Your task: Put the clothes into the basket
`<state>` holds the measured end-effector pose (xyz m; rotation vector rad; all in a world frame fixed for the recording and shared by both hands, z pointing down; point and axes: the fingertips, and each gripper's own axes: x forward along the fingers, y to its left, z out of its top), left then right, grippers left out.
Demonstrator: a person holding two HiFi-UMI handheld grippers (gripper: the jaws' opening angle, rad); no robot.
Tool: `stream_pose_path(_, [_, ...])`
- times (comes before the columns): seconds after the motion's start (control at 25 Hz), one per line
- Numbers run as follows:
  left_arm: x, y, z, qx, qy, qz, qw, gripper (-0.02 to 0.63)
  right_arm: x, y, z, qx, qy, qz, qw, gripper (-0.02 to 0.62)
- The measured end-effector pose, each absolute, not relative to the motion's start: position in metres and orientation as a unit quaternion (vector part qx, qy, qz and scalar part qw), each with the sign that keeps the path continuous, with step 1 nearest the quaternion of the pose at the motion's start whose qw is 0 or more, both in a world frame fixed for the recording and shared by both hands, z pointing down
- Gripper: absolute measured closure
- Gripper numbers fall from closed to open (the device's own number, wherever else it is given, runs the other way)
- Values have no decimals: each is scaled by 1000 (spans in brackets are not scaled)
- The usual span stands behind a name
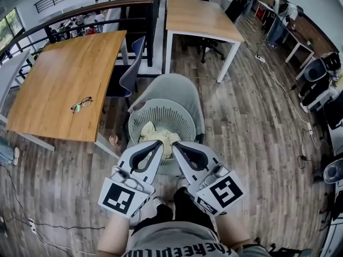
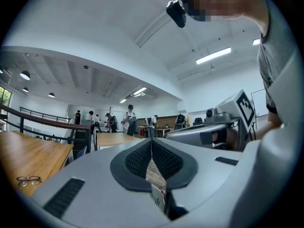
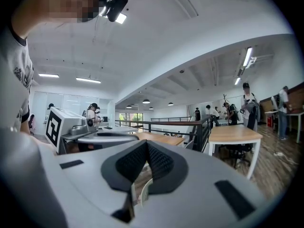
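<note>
Clothes (image 1: 153,131): one pale yellow crumpled bundle, lying inside the basket (image 1: 166,110), partly hidden behind the gripper tips. Nearest, upside-down lettering on a grey shirt (image 1: 177,245), not readable in full. Two grippers, level and side by side before the basket's near rim: left gripper (image 1: 159,143) pinched fully together on nothing, right gripper (image 1: 175,144) likewise closed and empty. One black-and-white marker cube (image 1: 122,197) on each. One round, slotted, pale grey basket, one grey chair (image 1: 174,87) just behind. Farther off, two wooden tables (image 1: 64,79), one pair of glasses (image 1: 81,104) on the left one.
</note>
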<state>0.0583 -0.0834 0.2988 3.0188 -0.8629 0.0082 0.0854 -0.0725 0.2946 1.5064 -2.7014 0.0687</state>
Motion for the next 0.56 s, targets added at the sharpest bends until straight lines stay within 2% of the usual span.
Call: stream_pose_path(0.56, [48,-70,295,960,-279,0,-12,591,77,-60,290,487,-873,17,19,586])
